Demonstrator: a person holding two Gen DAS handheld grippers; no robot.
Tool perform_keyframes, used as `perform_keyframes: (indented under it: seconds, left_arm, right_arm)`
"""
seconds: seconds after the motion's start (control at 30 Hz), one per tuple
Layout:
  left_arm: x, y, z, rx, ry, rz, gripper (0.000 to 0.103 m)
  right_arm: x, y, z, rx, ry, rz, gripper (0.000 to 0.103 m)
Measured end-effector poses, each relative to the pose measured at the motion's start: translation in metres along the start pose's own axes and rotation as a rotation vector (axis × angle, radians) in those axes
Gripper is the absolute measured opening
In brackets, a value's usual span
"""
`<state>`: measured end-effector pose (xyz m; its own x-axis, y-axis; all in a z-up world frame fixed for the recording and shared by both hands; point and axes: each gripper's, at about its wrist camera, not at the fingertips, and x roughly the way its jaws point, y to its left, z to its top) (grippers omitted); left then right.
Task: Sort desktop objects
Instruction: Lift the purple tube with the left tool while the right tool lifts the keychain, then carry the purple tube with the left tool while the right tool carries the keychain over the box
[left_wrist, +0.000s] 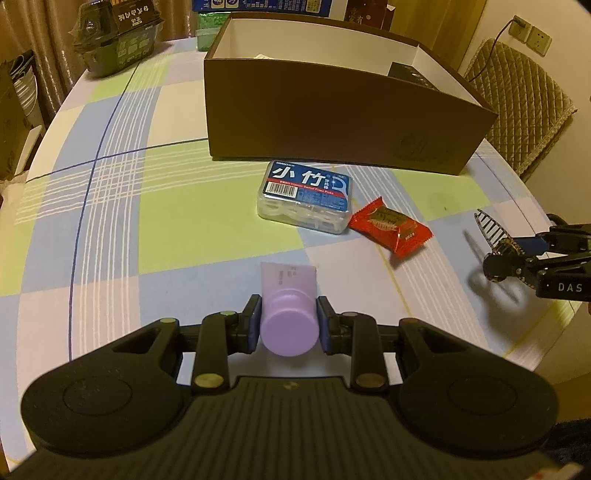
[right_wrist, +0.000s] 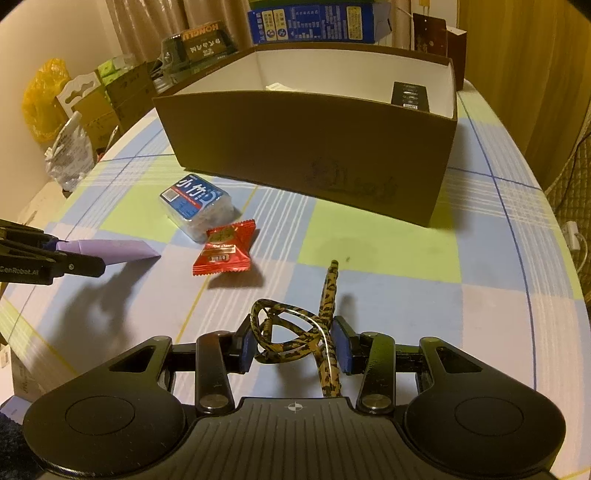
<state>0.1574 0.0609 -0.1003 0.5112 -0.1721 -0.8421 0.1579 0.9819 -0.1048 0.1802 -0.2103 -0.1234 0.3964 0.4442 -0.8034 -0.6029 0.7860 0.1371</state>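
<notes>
your left gripper (left_wrist: 288, 325) jaws are clamped on the purple tube (left_wrist: 288, 295) by its cap, right gripper (right_wrist: 295, 347) jaws pinch the leopard hair clip (right_wrist: 295, 332), both lifted clear to go over the wall of the brown box (left_wrist: 332, 110) at the counter's far edge. floss box (left_wrist: 306, 195) and red candy (left_wrist: 391, 225) wait mid-counter.

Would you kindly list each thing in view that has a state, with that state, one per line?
Left gripper: shut on the purple tube.
Purple tube: held at its cap end, clear of the table.
Right gripper: shut on the leopard-print hair clip.
Leopard-print hair clip: held between the pads.
Brown box: open, lidless, a few items inside.
Floss pick box: closed, lying flat on the tablecloth.
Red candy packet: sealed, lying on the tablecloth.
</notes>
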Motion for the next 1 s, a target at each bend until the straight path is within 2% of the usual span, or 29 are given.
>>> perform_keyframes:
  seconds: [0.27,0.5,1.0]
  left_arm:
    - [-0.001,0.006,0.000,-0.035,0.004,-0.047,0.025]
    - [-0.010,0.008,0.009,-0.030,-0.038,-0.047,0.025]
    - [-0.016,0.007,0.017,0.004,-0.051,-0.045,0.025]
  right_arm:
    - [0.003,0.000,0.003,-0.005,0.002,0.007,0.040]
    - [0.005,0.001,0.005,-0.009,0.003,0.015,0.040]
    - [0.005,0.000,0.003,-0.006,0.006,0.019,0.040]
